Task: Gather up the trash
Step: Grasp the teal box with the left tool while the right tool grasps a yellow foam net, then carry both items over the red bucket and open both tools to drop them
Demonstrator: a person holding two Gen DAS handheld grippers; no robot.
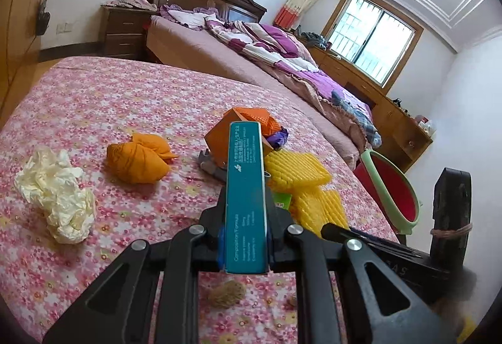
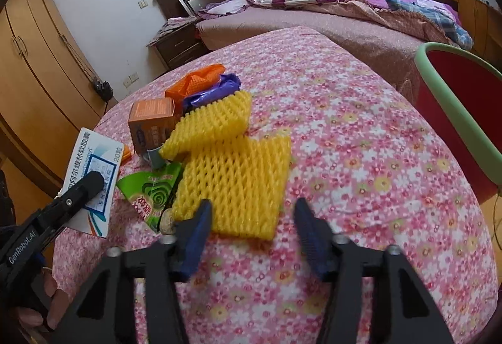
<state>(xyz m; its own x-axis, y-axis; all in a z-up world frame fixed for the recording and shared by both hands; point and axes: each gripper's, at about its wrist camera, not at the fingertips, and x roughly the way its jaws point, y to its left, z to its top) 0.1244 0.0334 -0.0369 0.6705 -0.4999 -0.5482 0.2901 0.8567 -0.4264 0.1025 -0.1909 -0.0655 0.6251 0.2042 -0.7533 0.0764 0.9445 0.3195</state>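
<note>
The left gripper (image 1: 246, 209) clamps a teal box (image 1: 246, 193), while the right gripper's (image 2: 251, 218) parted jaws straddle the near edge of the yellow foam net (image 2: 232, 180).

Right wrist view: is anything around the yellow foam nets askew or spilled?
Nothing spilled. The upper yellow foam mesh net lies skewed across the lower yellow foam net, which covers a corner of the green printed wrapper. That is simply trash heaped on the pink floral cloth.
</note>
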